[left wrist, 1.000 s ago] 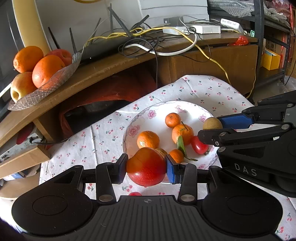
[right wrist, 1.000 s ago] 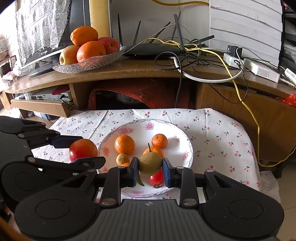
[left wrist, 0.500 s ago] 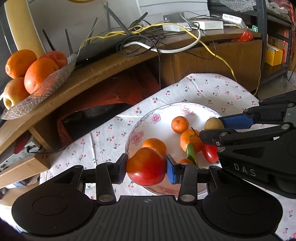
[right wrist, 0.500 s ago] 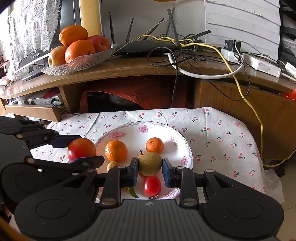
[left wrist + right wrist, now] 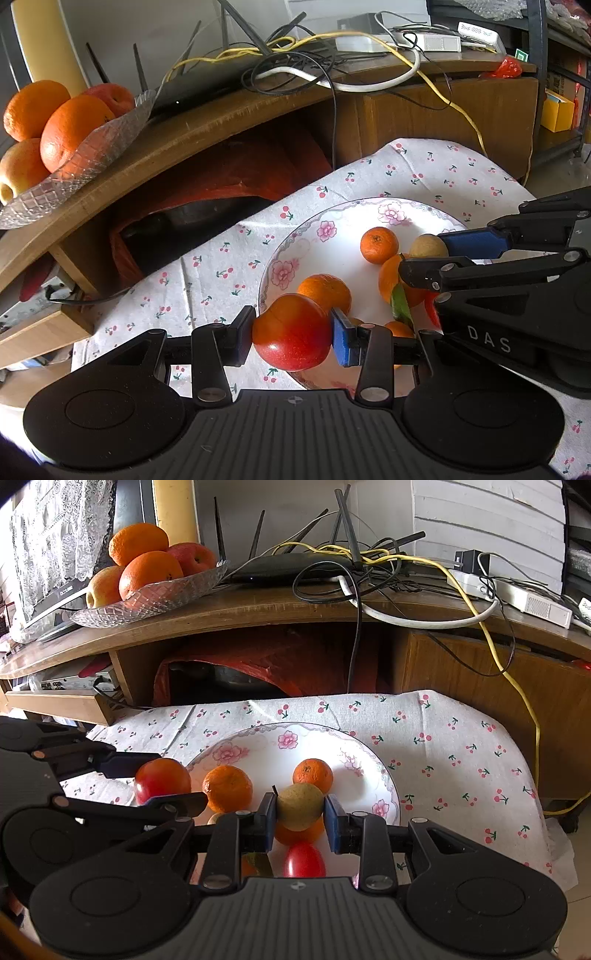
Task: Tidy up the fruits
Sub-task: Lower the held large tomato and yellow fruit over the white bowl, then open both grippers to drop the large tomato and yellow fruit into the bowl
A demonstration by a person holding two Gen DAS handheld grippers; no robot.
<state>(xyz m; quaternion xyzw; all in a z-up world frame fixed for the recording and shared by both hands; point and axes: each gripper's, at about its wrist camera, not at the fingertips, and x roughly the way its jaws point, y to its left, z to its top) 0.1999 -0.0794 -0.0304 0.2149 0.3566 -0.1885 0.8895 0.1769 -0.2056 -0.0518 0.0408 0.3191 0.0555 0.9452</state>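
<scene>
My left gripper point(image 5: 291, 336) is shut on a red apple point(image 5: 291, 332), held over the near left rim of a flowered white plate point(image 5: 325, 236). Beside it my right gripper point(image 5: 300, 812) is shut on a small yellow-brown pear point(image 5: 300, 806) above the same plate point(image 5: 273, 746). On the plate lie several small oranges point(image 5: 227, 788) and a red tomato point(image 5: 303, 860). From the right wrist view the left gripper point(image 5: 162, 782) and its apple point(image 5: 162, 779) show at the left. A glass fruit bowl point(image 5: 85, 158) with oranges and apples sits on the wooden shelf at upper left.
The plate rests on a cherry-print cloth point(image 5: 443, 746) over a low table. Behind it stands a wooden cabinet point(image 5: 258, 609) with a router point(image 5: 288, 572), tangled cables and a white power strip point(image 5: 517, 594). A red bag point(image 5: 266, 668) fills the open space beneath.
Both grippers, still holding their fruit, have risen and drawn nearer the cabinet; the plate sits lower in both views and the glass bowl looks closer.
</scene>
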